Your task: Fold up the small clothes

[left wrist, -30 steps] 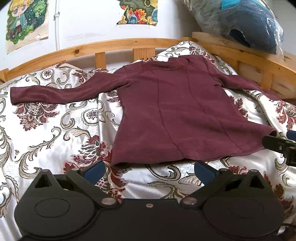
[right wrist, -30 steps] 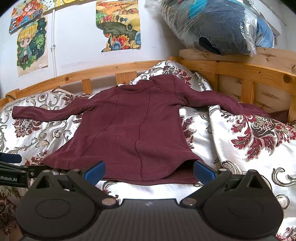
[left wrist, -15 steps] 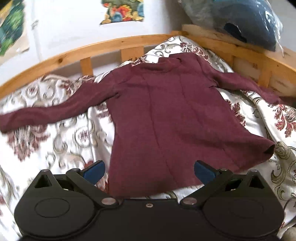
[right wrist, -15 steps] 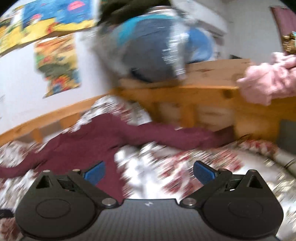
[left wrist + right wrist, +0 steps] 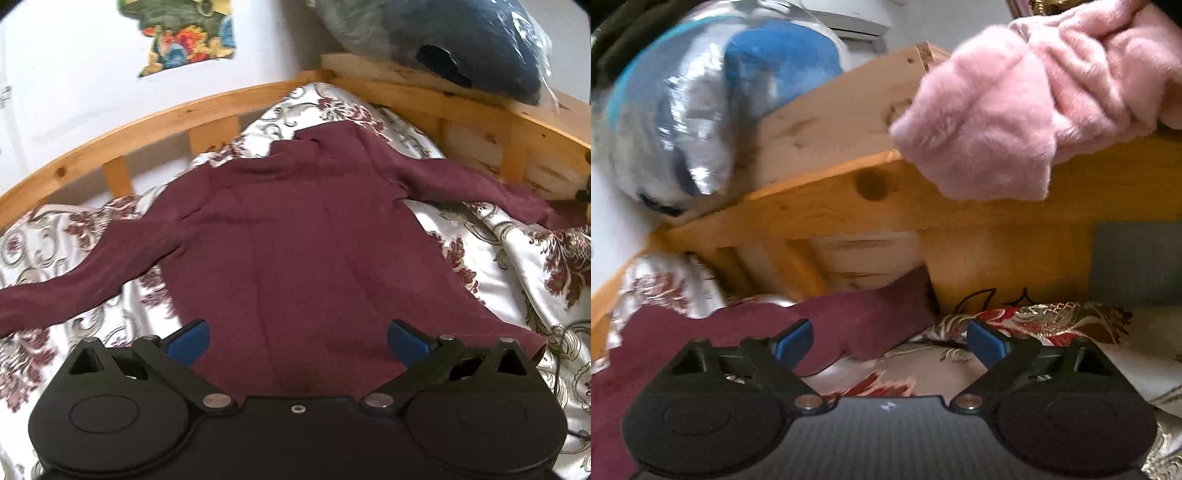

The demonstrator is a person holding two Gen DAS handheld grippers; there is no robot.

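Note:
A maroon long-sleeved top lies flat on the patterned bedspread, sleeves spread left and right. My left gripper is open and empty, over the top's lower body above the hem. My right gripper is open and empty, just short of the cuff end of the top's right sleeve, which lies by the wooden bed frame.
A wooden headboard rail runs behind the top. A bagged blue bundle sits on the frame at the right; it also shows in the right wrist view. A pink fluffy garment hangs over the rail.
My left gripper moved forward over the top's hem. My right gripper swung right and forward to the right sleeve's cuff by the bed frame.

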